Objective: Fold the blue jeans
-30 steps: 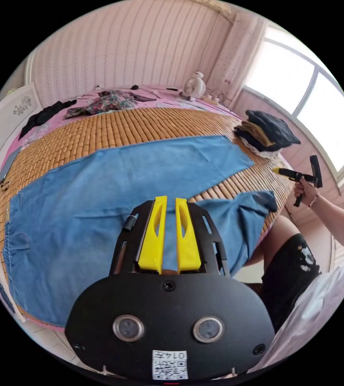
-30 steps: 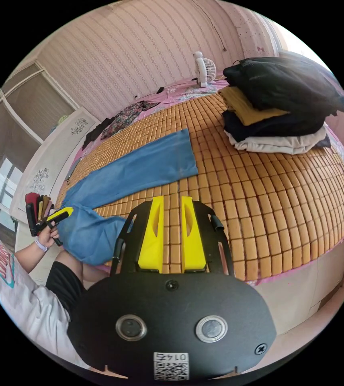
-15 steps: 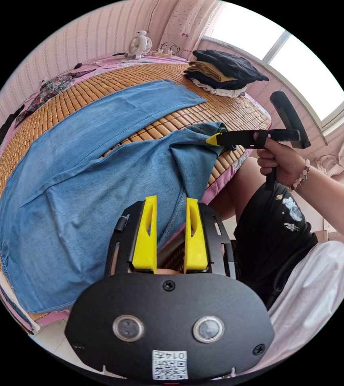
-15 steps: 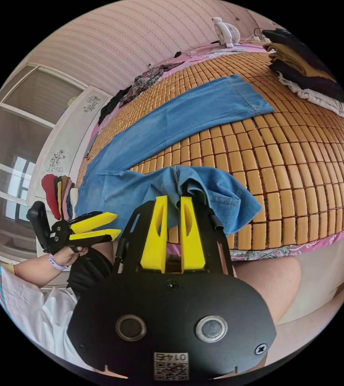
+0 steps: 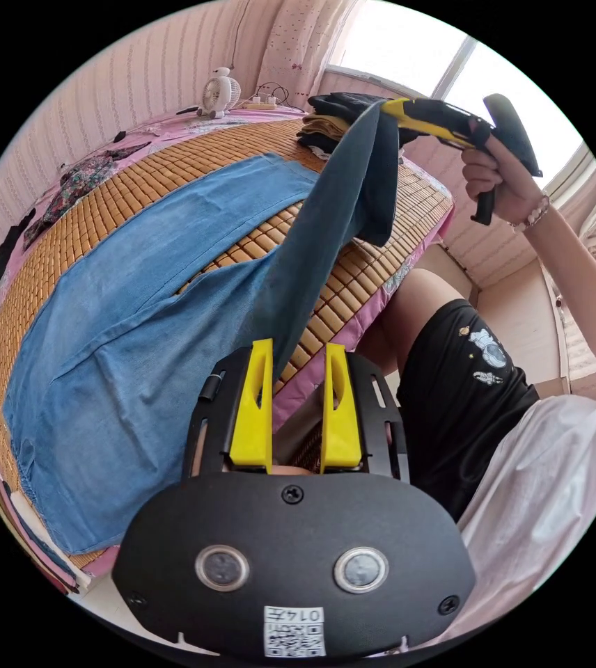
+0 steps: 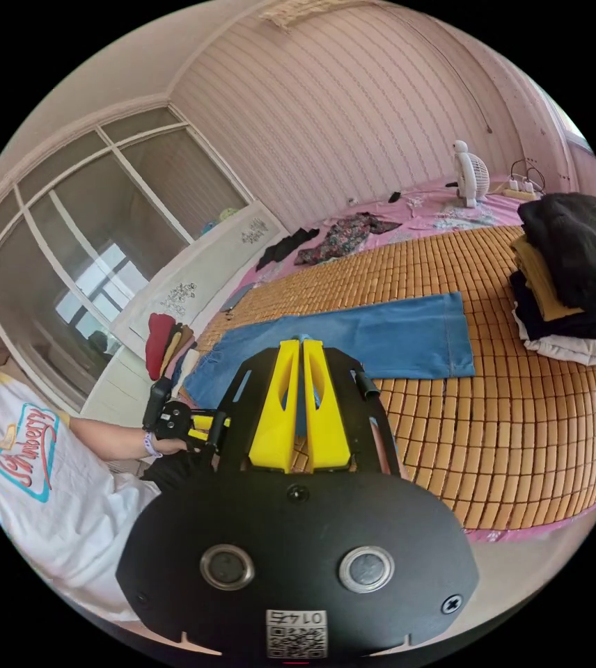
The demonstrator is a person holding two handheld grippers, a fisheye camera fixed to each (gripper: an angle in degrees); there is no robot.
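Right gripper (image 5: 390,106), upper right of the left gripper view, pinches one leg hem of the blue jeans (image 5: 138,299) and holds it lifted. The rest lies flat on the bamboo mat (image 5: 173,174), centre left.

Left gripper (image 5: 291,362) has its jaws spread, with a fold of leg between them, not clamped.

Risks as we see them: the thin hem pinch slips and the leg drops bunched, or the swing snags the clothes stack (image 6: 576,285) at right.

Mat's near edge is close below; open mat lies mid-frame.
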